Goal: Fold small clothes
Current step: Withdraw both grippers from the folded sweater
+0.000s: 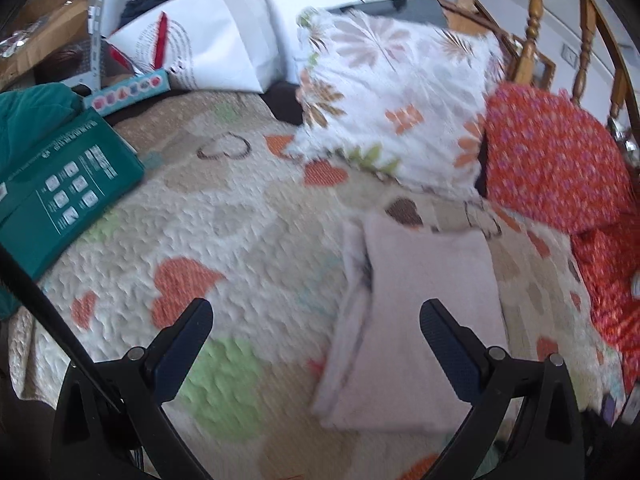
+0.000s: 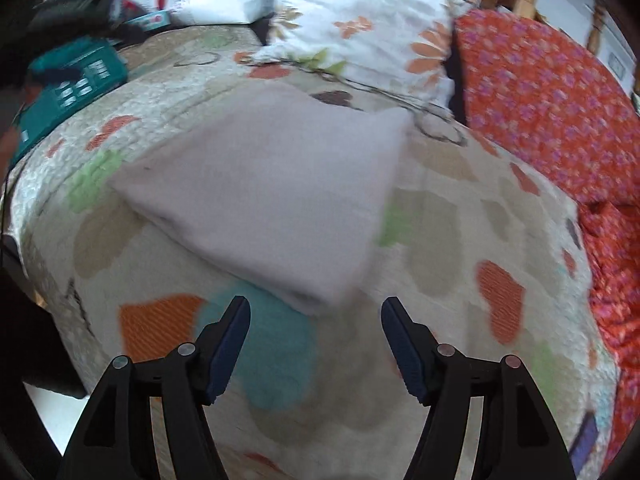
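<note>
A pale pink garment (image 1: 416, 320) lies folded into a flat rectangle on the heart-patterned quilt (image 1: 224, 232). My left gripper (image 1: 316, 312) is open and empty, hovering above the quilt with the garment under its right finger. In the right wrist view the same folded garment (image 2: 276, 196) lies just beyond my right gripper (image 2: 316, 312), which is open and empty above the quilt (image 2: 460, 240). Both views are blurred.
A floral pillow (image 1: 400, 96) and a red patterned cushion (image 1: 560, 160) lie at the head of the bed, before a wooden headboard (image 1: 532, 20). A teal box (image 1: 60, 188), a white paper bag (image 1: 216, 48) and other clutter sit at the left.
</note>
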`<control>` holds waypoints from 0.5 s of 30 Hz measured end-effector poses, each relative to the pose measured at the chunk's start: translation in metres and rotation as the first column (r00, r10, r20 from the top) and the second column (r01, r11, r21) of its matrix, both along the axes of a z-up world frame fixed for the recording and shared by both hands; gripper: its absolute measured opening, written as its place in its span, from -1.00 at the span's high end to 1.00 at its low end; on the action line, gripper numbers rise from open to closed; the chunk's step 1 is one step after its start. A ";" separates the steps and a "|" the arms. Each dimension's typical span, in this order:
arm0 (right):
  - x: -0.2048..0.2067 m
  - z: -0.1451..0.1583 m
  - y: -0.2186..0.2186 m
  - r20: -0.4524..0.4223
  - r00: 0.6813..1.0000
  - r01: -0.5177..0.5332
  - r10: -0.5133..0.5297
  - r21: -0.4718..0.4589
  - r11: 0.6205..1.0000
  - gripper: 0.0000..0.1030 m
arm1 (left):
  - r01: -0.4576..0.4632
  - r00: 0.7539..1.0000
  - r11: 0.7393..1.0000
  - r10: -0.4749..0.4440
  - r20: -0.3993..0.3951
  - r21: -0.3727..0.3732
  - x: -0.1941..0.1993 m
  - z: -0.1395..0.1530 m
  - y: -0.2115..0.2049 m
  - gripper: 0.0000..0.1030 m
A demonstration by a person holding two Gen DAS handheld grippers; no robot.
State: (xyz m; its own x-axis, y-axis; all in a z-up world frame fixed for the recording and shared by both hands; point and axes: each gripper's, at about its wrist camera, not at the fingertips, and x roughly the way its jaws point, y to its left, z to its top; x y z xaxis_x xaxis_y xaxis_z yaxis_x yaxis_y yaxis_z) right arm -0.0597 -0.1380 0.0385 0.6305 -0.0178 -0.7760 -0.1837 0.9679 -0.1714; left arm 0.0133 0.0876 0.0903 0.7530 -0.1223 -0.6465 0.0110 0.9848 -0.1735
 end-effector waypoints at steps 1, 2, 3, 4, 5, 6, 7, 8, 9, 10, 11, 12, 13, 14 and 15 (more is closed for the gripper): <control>-0.002 0.000 -0.014 0.004 0.999 0.042 -0.042 -0.008 0.999 -0.40 | 0.024 1.000 1.000 -0.024 -0.019 -0.001 -0.007 -0.007 -0.009 -0.99; -0.002 0.000 -0.024 0.003 0.997 0.073 -0.073 -0.009 0.997 -0.40 | 0.043 0.999 0.999 -0.042 -0.034 0.001 -0.013 -0.013 -0.017 -0.99; -0.002 -0.001 -0.038 -0.003 0.993 0.121 -0.121 -0.004 0.993 -0.40 | 0.060 0.997 0.998 -0.059 -0.051 0.009 -0.020 -0.021 -0.025 -0.99; -0.001 -0.001 -0.051 -0.011 0.987 0.161 -0.161 0.010 0.987 -0.40 | 0.076 0.995 0.997 -0.074 -0.069 0.019 -0.026 -0.028 -0.032 -0.99; -0.001 -0.002 -0.062 -0.019 0.981 0.192 -0.191 0.029 0.981 -0.40 | 0.100 0.991 0.994 -0.096 -0.096 0.033 -0.031 -0.038 -0.041 -0.99; -0.001 -0.003 -0.072 -0.029 0.976 0.219 -0.218 0.050 0.974 -0.40 | 0.121 0.986 0.992 -0.115 -0.119 0.045 -0.035 -0.046 -0.048 -0.99; -0.002 -0.004 -0.083 -0.041 0.968 0.251 -0.248 0.072 0.965 -0.40 | 0.138 0.982 0.989 -0.128 -0.141 0.060 -0.038 -0.055 -0.056 -0.99; -0.003 -0.007 -0.091 -0.051 0.961 0.274 -0.271 0.090 0.957 -0.40 | 0.148 0.978 0.986 -0.134 -0.160 0.076 -0.040 -0.062 -0.062 -0.99; -0.005 -0.009 -0.096 -0.061 0.958 0.286 -0.281 0.100 0.953 -0.41 | 0.156 0.975 0.983 -0.138 -0.176 0.093 -0.041 -0.069 -0.067 -0.99; -0.005 -0.014 -0.100 -0.081 0.953 0.300 -0.293 0.107 0.948 -0.41 | 0.162 0.973 0.981 -0.141 -0.184 0.103 -0.043 -0.074 -0.071 -0.99; -0.004 -0.018 -0.101 -0.096 0.949 0.310 -0.300 0.109 0.944 -0.40 | 0.169 0.971 0.979 -0.146 -0.191 0.114 -0.043 -0.078 -0.075 -0.99; -0.004 -0.022 -0.103 -0.114 0.944 0.322 -0.309 0.111 0.940 -0.41 | 0.181 0.967 0.975 -0.153 -0.205 0.128 -0.044 -0.084 -0.080 -0.99; -0.005 -0.027 -0.105 -0.137 0.938 0.335 -0.319 0.117 0.935 -0.42 | 0.190 0.963 0.973 -0.158 -0.218 0.131 -0.044 -0.088 -0.082 -0.99; -0.005 -0.031 -0.107 -0.153 0.932 0.347 -0.327 0.128 0.929 -0.49 | 0.201 0.957 0.971 -0.166 -0.240 0.130 -0.044 -0.093 -0.085 -0.99; -0.008 -0.032 -0.107 -0.150 0.929 0.358 -0.338 0.137 0.924 -0.57 | 0.208 0.951 0.970 -0.171 -0.258 0.124 -0.045 -0.098 -0.087 -0.99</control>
